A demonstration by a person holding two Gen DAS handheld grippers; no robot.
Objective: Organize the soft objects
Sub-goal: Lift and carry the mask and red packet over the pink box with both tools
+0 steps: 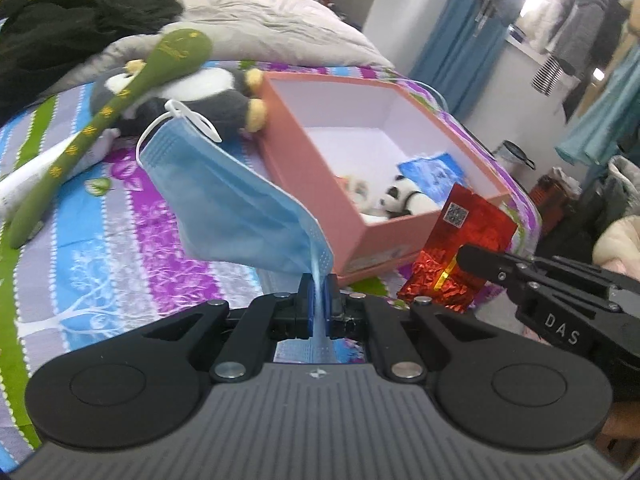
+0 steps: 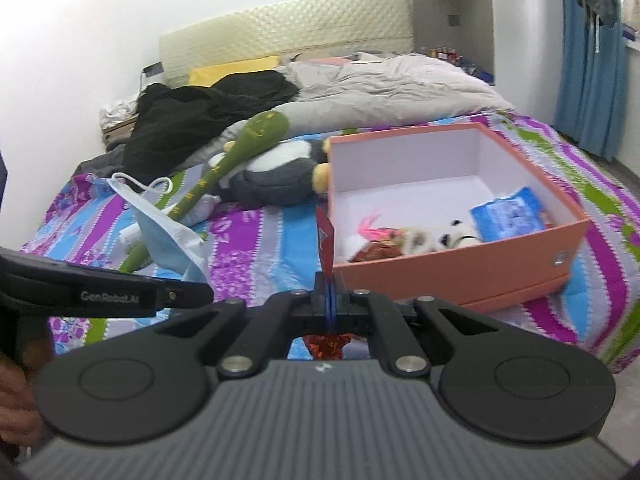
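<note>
My left gripper point(image 1: 319, 288) is shut on a blue face mask point(image 1: 224, 196), which hangs above the bed, left of the pink open box point(image 1: 316, 196). My right gripper point(image 2: 329, 284) is shut on a red foil packet point(image 2: 325, 240), held edge-on just left of the pink open box point(image 2: 460, 276); the packet also shows in the left wrist view point(image 1: 464, 248). The box holds a small panda toy point(image 1: 404, 200), a blue packet point(image 1: 436, 172) and other small items. A grey-and-white plush point(image 2: 276, 172) and a green padded club point(image 2: 228, 168) lie behind the box's left side.
The striped bedsheet point(image 2: 256, 248) lies between the grippers and the plush. A black garment point(image 2: 208, 108) and a grey duvet point(image 2: 392, 84) cover the far bed. Blue curtains point(image 2: 592, 60) and hanging clothes point(image 1: 580, 32) are to the right.
</note>
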